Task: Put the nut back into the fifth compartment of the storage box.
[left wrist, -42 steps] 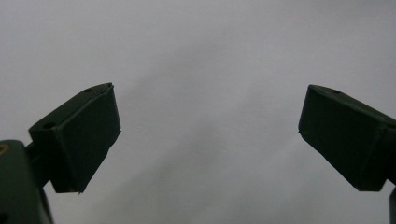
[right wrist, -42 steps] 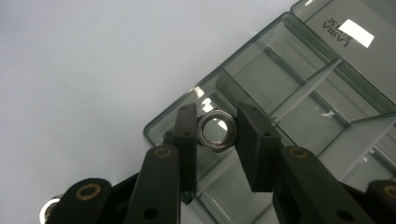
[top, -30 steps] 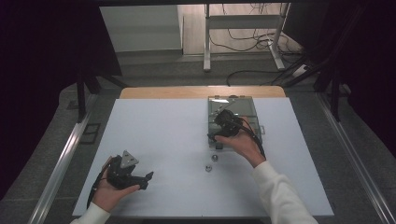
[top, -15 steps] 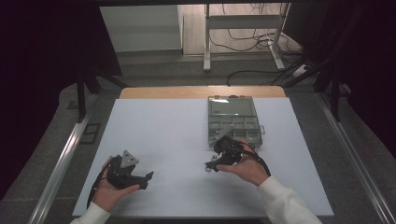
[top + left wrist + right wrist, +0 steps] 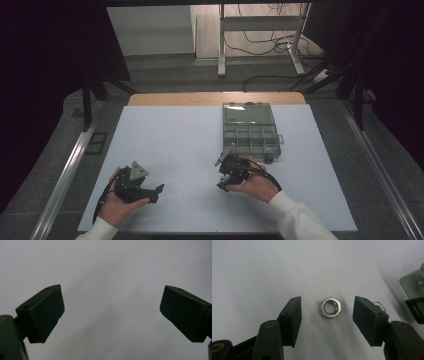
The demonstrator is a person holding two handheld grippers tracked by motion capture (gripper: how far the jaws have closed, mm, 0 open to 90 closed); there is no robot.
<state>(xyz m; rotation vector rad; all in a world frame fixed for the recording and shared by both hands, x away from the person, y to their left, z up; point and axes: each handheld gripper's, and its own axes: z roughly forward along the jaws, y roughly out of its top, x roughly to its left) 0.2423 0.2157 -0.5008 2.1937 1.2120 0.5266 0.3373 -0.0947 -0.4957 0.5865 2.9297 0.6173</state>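
A silver hex nut (image 5: 330, 307) lies flat on the white table in the right gripper view, midway between the two black jaws of my right gripper (image 5: 327, 308), which is open around it without touching. A second nut (image 5: 378, 305) peeks out behind the right jaw. In the high view my right gripper (image 5: 226, 181) points down at the table just in front of the clear compartment box (image 5: 250, 131). My left gripper (image 5: 155, 192) rests at the front left, open, with bare table between its jaws (image 5: 111, 302).
The compartment box stands at the back right of the white table (image 5: 165, 145), its corner and black latch (image 5: 415, 308) showing in the right gripper view. A wooden strip (image 5: 215, 98) runs along the table's far edge.
My right hand has pulled back from over the compartment box toward the front and lowered over the nuts on the table. The left gripper has stayed put.
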